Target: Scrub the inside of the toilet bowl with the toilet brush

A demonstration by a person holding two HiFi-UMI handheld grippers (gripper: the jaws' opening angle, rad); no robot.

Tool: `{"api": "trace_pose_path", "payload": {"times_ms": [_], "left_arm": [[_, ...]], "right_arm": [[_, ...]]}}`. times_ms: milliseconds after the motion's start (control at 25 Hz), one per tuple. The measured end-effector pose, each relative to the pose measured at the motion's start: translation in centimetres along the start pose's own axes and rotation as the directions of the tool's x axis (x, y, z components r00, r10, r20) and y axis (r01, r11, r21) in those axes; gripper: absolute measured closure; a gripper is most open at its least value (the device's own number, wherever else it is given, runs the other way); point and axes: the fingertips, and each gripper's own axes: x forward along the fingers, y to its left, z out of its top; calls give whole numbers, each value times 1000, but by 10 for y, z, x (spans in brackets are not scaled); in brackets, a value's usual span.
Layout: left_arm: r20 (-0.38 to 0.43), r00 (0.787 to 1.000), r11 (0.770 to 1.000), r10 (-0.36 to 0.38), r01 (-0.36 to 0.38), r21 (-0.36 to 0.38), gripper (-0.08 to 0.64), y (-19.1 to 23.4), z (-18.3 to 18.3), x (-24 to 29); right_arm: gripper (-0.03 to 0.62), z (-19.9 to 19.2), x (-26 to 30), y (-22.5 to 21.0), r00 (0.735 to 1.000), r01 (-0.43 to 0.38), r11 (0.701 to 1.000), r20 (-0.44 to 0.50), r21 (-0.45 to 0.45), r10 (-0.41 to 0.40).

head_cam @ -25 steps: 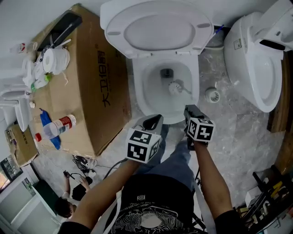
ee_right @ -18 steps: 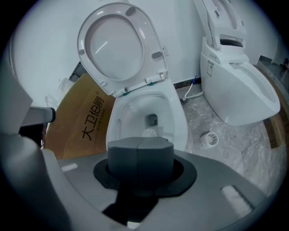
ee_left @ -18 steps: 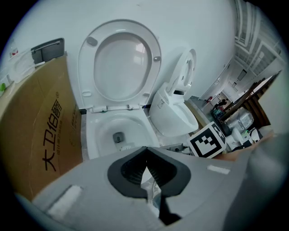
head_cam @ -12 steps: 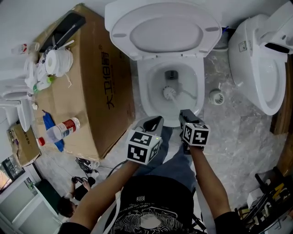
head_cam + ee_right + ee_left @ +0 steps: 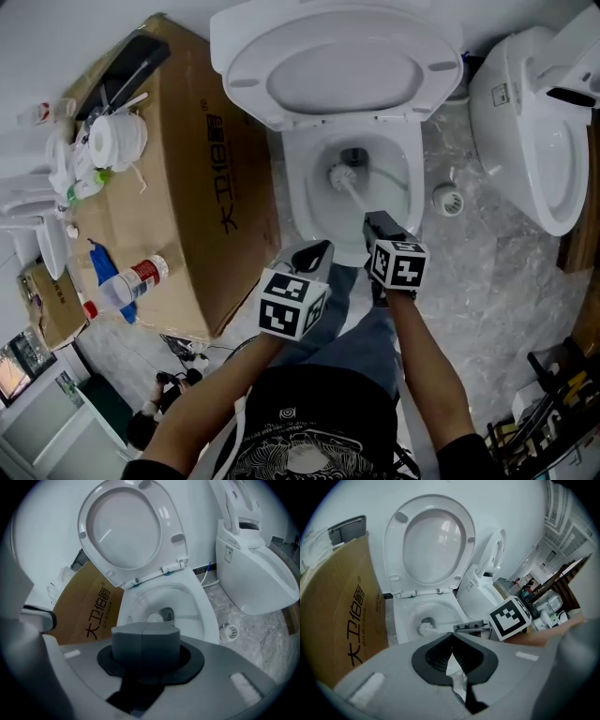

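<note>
A white toilet (image 5: 296, 192) stands with its lid (image 5: 342, 66) raised. Inside the bowl, the white head of the toilet brush (image 5: 339, 174) lies just left of the drain hole. Its thin handle runs back to my right gripper (image 5: 378, 224), which is shut on it at the bowl's front rim. In the right gripper view the jaws (image 5: 145, 637) hide the handle, and the brush head (image 5: 154, 618) shows just above them. My left gripper (image 5: 316, 250) hangs in front of the bowl, shut and holding nothing. From the left gripper (image 5: 451, 639) I see the brush head (image 5: 424, 628) in the bowl.
A large cardboard box (image 5: 202, 197) stands close on the toilet's left and carries a paper roll (image 5: 114, 141) and a bottle (image 5: 127, 279). A second toilet (image 5: 530, 122) stands at the right. A round white floor fitting (image 5: 448, 200) lies between the two toilets. The person's legs are under both grippers.
The brush head has moved from the right middle of the bowl to the left and back, next to the drain hole. The left gripper has stayed where it was.
</note>
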Motion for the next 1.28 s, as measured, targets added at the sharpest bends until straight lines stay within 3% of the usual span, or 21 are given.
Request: {"api": "trace_pose_path", "payload": {"times_ms": [560,960,1280], "left_arm": [[-10,1000,1000,-14,14,1,565,-2,-5,4],[-23,1000,1000,6,-6,4,565,7,-13,-4],[18,1000,1000,7,-7,-16,565,-4,-11,-13]], "right_arm": [[440,-20,5,-31,997,72,995,-22,65,-71],[440,2,33,-39,996,93,995,-1,38,-93],[440,-21,3,-33,996,71,997,-56,-17,-72]]}}
